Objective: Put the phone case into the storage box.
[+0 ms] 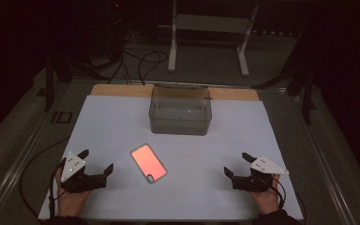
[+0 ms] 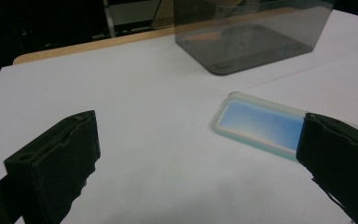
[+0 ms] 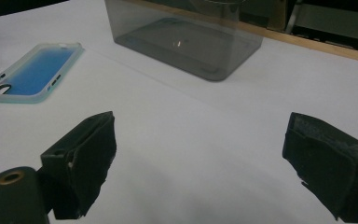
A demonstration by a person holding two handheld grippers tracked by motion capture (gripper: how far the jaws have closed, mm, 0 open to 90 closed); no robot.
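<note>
A white-topped table [image 1: 122, 122] carries a phone case [image 1: 148, 163] and clear bin [image 1: 180, 110].

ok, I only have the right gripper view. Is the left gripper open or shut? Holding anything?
Observer: Open. In the high view the left gripper has its jaws spread with nothing between them.
Operator: Which gripper is the phone case nearer to?
Observer: The left. The flat rectangular phone case with the pale translucent rim lies just beside it. The right gripper, also open, is clearly farther off.
Operator: Is the left one touching it?
Observer: No. From above, a strip of bare white sheet shows between that gripper and the case.
Operator: Where's the box, seen from above?
Observer: The smoky transparent plastic box stands beyond the case, near the sheet's far edge.
</note>
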